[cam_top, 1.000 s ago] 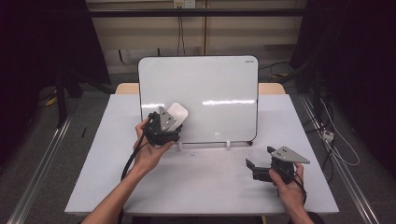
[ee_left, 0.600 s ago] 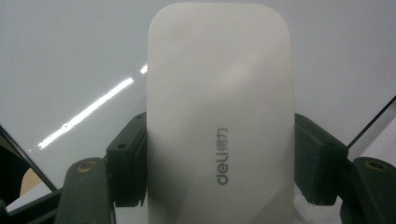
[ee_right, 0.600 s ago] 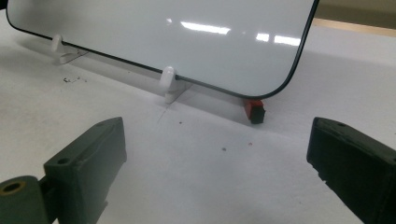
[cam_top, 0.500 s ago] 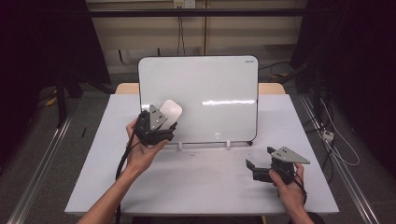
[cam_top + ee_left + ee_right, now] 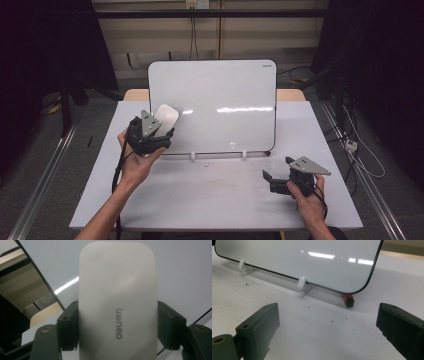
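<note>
The left claw (image 5: pixel 161 134) is clamped across the sides of a white eraser (image 5: pixel 117 302), whose free end stands at the left edge of the whiteboard (image 5: pixel 220 100), just above that board's lower left corner; whether the eraser touches the board surface cannot be told. The right claw (image 5: pixel 270 176) has its jaws spread wide with nothing between them and hovers low over the worktop (image 5: pixel 210 195), in front of the board's lower right corner.

Progress, as judged: the eraser is grasped and brought to the board, which appears bare of marks wherever it shows, so little or no wiping seems left. An orange-and-black piece (image 5: pixel 348 300) sits at the board's lower right corner.

Writing: "deli", followed by two small characters, is printed in grey on the eraser's back. A small mark at the board's upper right corner is too small to read.
</note>
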`<state>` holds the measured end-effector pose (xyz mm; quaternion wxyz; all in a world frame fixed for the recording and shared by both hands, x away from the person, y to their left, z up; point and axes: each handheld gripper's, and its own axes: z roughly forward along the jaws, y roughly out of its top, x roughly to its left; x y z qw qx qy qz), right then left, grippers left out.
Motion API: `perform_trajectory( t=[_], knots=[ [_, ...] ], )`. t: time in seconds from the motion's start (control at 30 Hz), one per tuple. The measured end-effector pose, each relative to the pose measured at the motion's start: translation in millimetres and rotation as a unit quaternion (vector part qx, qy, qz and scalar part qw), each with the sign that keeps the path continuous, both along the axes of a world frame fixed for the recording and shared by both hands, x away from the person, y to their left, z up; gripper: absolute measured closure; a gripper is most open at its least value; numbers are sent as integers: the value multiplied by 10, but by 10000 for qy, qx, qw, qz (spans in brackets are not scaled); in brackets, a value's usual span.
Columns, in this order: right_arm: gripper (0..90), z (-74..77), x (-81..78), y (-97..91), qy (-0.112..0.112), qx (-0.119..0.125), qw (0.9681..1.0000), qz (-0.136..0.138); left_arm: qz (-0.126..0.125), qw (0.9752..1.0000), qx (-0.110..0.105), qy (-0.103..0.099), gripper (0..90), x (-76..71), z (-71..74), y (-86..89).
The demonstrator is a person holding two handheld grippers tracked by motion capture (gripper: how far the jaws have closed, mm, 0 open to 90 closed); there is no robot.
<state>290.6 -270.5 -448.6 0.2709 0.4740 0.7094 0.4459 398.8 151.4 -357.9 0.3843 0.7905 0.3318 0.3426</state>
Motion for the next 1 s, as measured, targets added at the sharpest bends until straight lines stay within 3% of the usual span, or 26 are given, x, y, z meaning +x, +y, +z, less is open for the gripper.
perform_trajectory(
  t=[0.17,0.53,1.0],
  knots=[
    [45,-4,3,1,11,9,10000,6,55,9999,119,55,312,1,-60,39],
    [44,-3,-8,-16,-7,9,10000,40,56,9993,320,194,312,33,-209,-69],
    [44,-2,-16,-14,-2,7,10000,67,78,9986,499,185,312,139,-341,-216]
  ],
)
